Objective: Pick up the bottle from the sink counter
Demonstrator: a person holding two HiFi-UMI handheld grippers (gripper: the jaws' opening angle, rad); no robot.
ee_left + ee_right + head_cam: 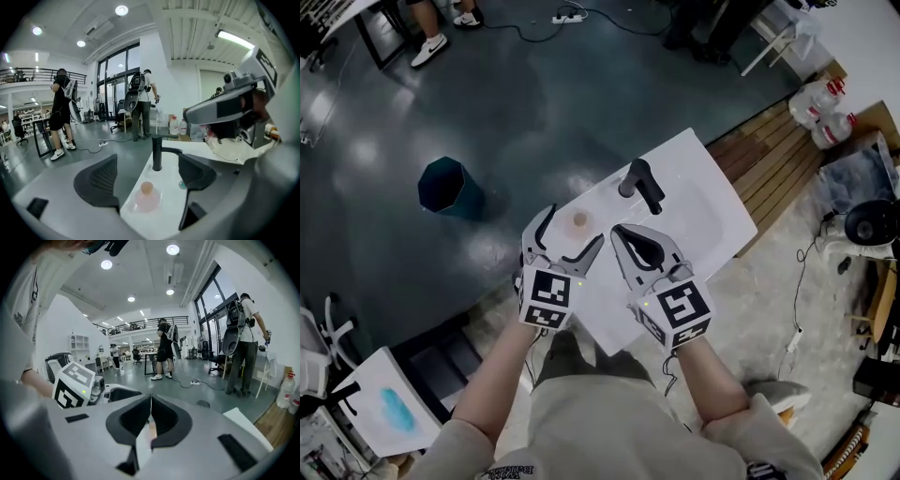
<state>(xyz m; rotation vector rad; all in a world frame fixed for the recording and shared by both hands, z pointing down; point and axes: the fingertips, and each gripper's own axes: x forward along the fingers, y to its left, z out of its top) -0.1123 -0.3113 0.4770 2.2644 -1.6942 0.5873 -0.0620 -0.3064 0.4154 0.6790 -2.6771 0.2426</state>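
Note:
A small clear pinkish bottle [579,222] with an orange cap stands upright on the white sink counter [712,202], near its left edge. My left gripper [576,225] is open, its two fingers spread on either side of the bottle without touching it. In the left gripper view the bottle [147,197] sits low between the wide jaws of the left gripper [149,176]. My right gripper [617,228] hovers just right of the bottle, shut with nothing in it. The right gripper view shows the right gripper [151,420] with its jaws pressed together.
A black faucet [640,185] rises behind the bottle, beside the basin with its drain [182,184]. On the grey floor to the left stands a teal bin [450,187]. A wooden platform [778,150] with water jugs [820,103] lies to the right. People stand farther back.

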